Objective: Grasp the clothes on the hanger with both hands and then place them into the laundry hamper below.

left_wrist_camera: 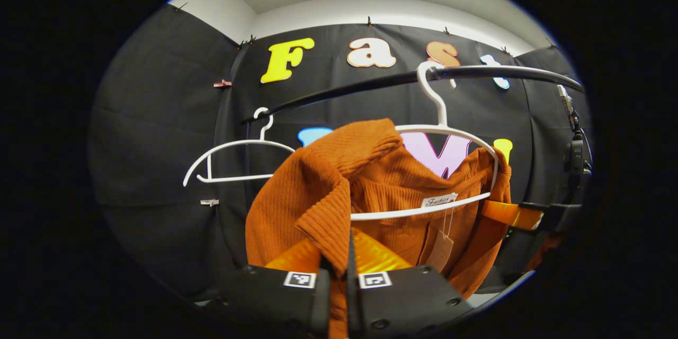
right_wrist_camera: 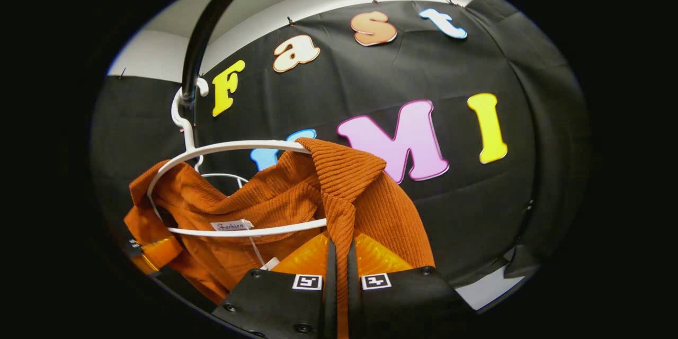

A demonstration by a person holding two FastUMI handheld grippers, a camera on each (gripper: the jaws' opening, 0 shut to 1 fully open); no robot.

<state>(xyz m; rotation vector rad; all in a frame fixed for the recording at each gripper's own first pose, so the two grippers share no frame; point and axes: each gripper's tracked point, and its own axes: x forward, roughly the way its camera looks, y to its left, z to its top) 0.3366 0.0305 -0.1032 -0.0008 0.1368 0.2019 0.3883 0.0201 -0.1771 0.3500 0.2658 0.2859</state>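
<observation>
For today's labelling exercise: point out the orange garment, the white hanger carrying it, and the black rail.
orange garment [left_wrist_camera: 323,190]: left gripper view, ribbed collar fold.
white hanger [right_wrist_camera: 238,146]: right gripper view, upper curved arm.
black rail [left_wrist_camera: 498,71]: left gripper view, bar right of the hook.

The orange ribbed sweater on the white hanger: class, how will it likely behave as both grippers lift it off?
The orange ribbed sweater probably behaves floppy: it folds and droops around the white hanger. Its ribbed knit likely resists slipping where the left gripper and right gripper pinch it. It may snag on the hanger's lower bar.

Rust ribbed garment [left_wrist_camera: 381,180] (tagged) hangs on white hanger [left_wrist_camera: 450,132]
</observation>
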